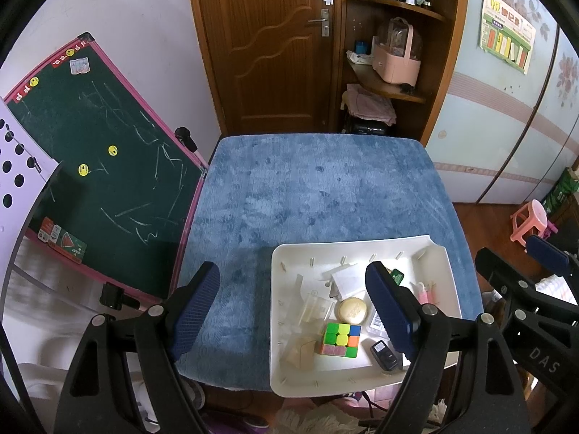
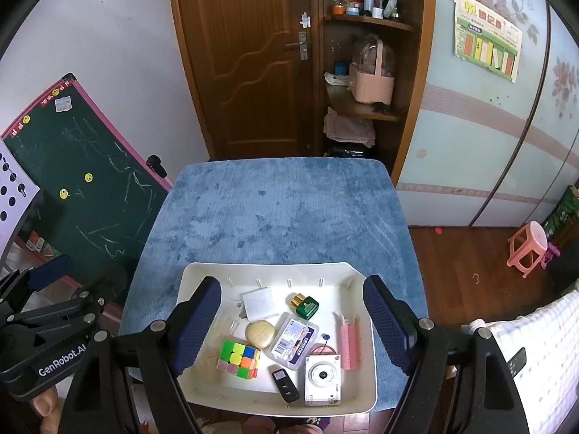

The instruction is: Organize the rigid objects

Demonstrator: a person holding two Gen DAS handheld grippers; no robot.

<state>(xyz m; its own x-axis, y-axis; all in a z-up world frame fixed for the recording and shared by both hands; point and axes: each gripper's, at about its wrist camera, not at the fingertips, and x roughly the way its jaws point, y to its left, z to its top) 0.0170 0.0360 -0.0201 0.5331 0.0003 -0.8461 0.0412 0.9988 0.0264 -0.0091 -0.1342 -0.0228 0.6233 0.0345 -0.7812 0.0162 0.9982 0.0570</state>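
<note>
A white tray [image 2: 362, 401] sits at the near edge of a blue plush table [image 2: 282, 209]. It holds a colourful puzzle cube [image 2: 239, 360], a round gold compact [image 2: 259, 333], a green bottle [image 2: 305, 305], a clear card case [image 2: 295, 340], a white toy camera [image 2: 322, 379], a black remote [image 2: 286, 385], a pink roller [image 2: 350, 340] and a white card [image 2: 257, 303]. My right gripper [image 2: 293, 325] is open above the tray. My left gripper [image 1: 293, 311] is open and empty over the tray's left edge [image 1: 277, 289]; the cube [image 1: 340, 338] shows between its fingers.
A green chalkboard [image 1: 108, 159] leans at the table's left. A wooden door [image 1: 267, 43] and corner shelves [image 1: 394, 86] stand behind. A pink stool [image 2: 526, 249] is on the wood floor at right. The far half of the table is bare plush.
</note>
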